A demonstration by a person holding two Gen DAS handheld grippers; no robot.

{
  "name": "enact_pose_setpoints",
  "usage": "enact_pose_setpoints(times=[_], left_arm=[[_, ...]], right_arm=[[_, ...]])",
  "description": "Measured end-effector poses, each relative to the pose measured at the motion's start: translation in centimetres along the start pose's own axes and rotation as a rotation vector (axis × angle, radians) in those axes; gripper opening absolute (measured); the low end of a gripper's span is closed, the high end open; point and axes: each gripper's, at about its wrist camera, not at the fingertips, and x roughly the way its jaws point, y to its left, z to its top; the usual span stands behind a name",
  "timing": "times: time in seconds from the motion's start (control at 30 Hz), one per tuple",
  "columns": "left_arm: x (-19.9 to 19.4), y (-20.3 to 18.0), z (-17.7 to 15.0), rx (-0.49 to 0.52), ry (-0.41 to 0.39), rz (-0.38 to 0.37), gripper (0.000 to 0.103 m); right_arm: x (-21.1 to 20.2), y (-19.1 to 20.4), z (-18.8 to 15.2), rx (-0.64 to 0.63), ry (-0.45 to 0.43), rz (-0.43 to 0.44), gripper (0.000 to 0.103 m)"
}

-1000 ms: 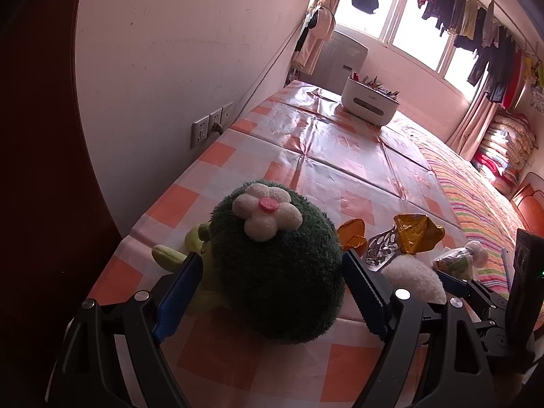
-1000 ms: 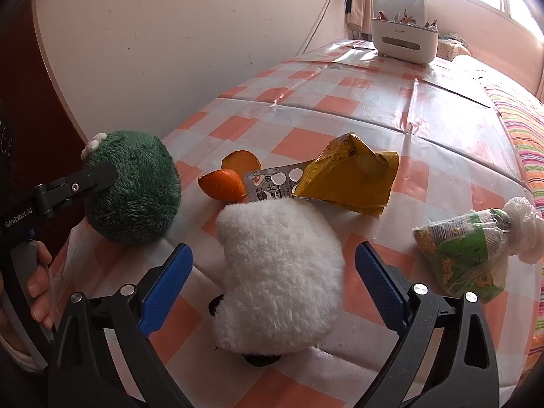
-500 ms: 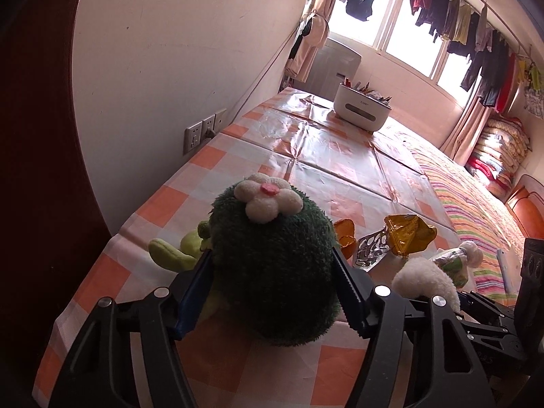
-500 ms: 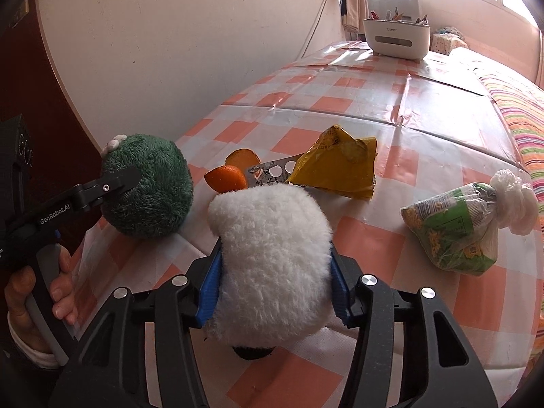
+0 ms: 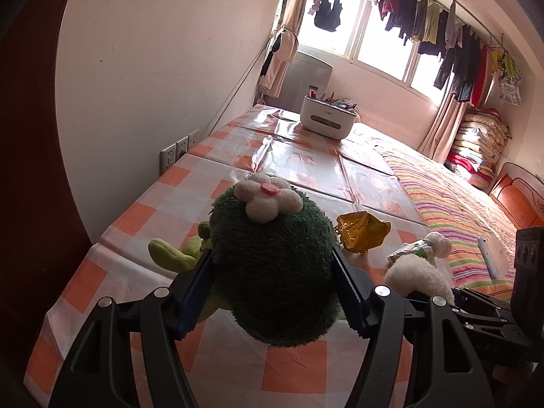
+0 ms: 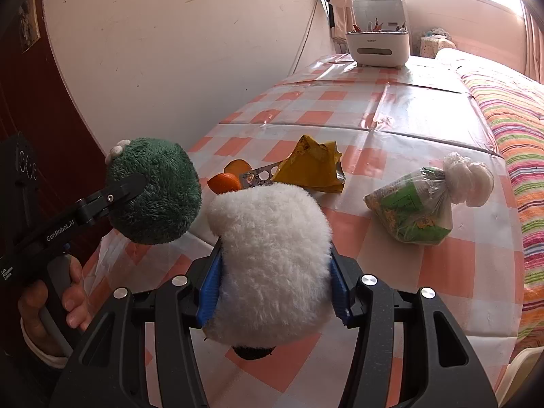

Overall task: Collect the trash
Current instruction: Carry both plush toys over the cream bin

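In the left wrist view, the left gripper (image 5: 272, 289) had its blue-padded jaws closed against both sides of a green plush toy (image 5: 272, 265) with a white flower (image 5: 268, 200) on top, and the toy looked raised off the checked tablecloth (image 5: 163, 197). A crumpled yellow wrapper (image 5: 362, 233) lay on the cloth just beyond the toy, and a green plastic bag (image 5: 413, 250) lay further right, near a white plush toy (image 5: 416, 277) sitting in the other gripper. A white organizer box (image 5: 328, 119) stood at the far end of the table, and a wall socket (image 5: 168, 158) sat on the left. In the right wrist view, the right gripper (image 6: 273, 289) had its jaws pressed into the flanks of the white plush toy (image 6: 268, 265), held above the tablecloth (image 6: 442, 265). The trash lay on the cloth beyond it: orange peel (image 6: 224, 182) and a blister pack (image 6: 260, 176) touching the yellow wrapper (image 6: 312, 166), with the green plastic bag (image 6: 411, 214) well apart to the right. To the left, the left gripper (image 6: 136, 187) held the green plush toy (image 6: 156, 197) in the air, a hand (image 6: 51, 306) on its grip. The organizer box (image 6: 377, 46) stood far back.
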Motion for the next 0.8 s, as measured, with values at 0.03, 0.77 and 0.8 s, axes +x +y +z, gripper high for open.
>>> enact_pose_setpoints(times=[0.03,0.77,0.8], left_arm=[[-0.1,-0.3,0.0,0.002,-0.001,-0.009,0.065],[1.2,-8.0,-2.0,0.097,0.048,-0.154,0.065],[1.2,-8.3,-2.2,0.100,0.051,-0.160,0.065]], right_arm=[[-0.2,-0.2,0.0,0.002,-0.002,-0.002,0.052],[-6.9,-7.9,-3.5,0.138,-0.061,-0.109,0.053],[-7.3,-8.3,-3.7,0.144,-0.066,-0.113,0.053]])
